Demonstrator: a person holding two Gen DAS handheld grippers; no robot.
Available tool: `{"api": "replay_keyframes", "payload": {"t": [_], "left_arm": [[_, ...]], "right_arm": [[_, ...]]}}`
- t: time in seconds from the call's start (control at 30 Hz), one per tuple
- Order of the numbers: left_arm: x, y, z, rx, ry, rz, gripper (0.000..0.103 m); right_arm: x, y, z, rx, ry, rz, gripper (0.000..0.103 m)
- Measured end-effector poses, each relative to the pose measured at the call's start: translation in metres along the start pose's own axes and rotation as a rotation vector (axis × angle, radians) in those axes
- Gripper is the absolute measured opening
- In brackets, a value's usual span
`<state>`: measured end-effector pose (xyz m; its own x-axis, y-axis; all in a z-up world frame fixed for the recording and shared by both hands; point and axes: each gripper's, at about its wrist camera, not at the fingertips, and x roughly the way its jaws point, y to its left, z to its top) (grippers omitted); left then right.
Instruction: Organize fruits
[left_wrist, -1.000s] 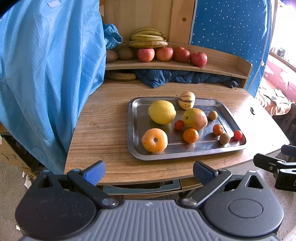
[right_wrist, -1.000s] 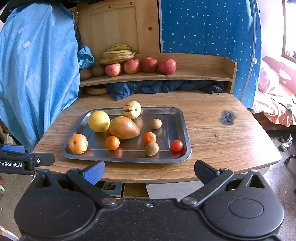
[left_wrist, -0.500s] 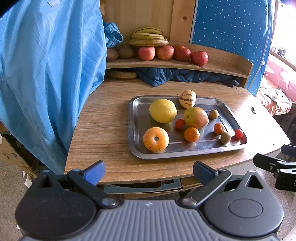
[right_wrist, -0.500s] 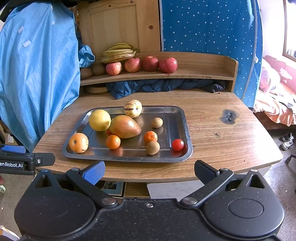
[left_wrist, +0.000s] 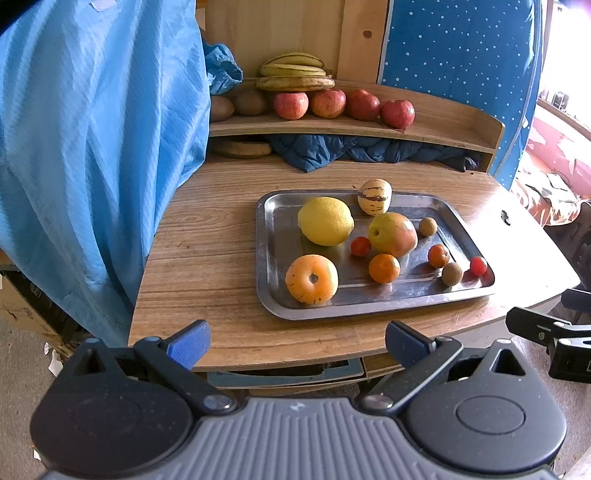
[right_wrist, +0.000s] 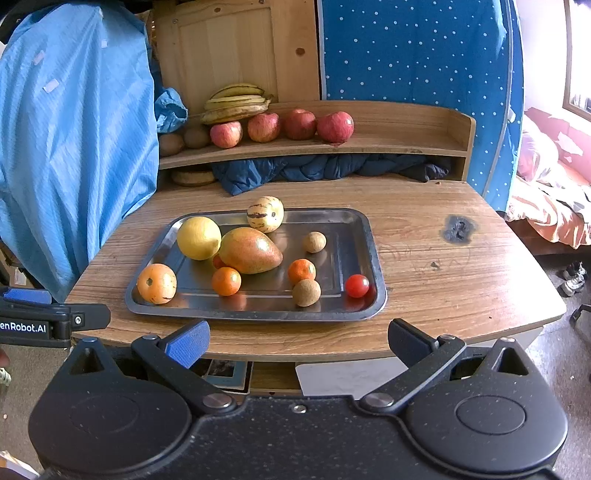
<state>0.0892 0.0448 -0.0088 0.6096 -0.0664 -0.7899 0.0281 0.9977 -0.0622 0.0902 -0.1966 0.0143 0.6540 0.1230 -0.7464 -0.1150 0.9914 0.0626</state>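
— two grippers, what state?
— my left fingers (left_wrist: 297, 339) and right fingers (right_wrist: 298, 339) both spread wide, empty, short of the table (right_wrist: 443, 266).
— fruit?
— on the steel tray (right_wrist: 365, 236): lemon (right_wrist: 198, 237), mango (right_wrist: 249, 250).

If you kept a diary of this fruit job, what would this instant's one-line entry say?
stage: approach, nothing picked | left gripper: open, empty | right gripper: open, empty | steel tray: ten fruits | shelf: bananas, apples

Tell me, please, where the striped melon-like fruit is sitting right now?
The striped fruit rests at the far rim of the metal tray, just behind the mango and to the right of the lemon in both wrist views.
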Motion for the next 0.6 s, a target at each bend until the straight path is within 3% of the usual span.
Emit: {"api": "replay_keyframes", "payload": {"t": [0.6], "left_arm": [[0.0082,-0.0048,0.0078,0.008,-0.001,-0.013,0.103]], "right_arm": [[0.0035,-0.0054,0.0045,0.012,0.001,-0.02,0.102]]}}
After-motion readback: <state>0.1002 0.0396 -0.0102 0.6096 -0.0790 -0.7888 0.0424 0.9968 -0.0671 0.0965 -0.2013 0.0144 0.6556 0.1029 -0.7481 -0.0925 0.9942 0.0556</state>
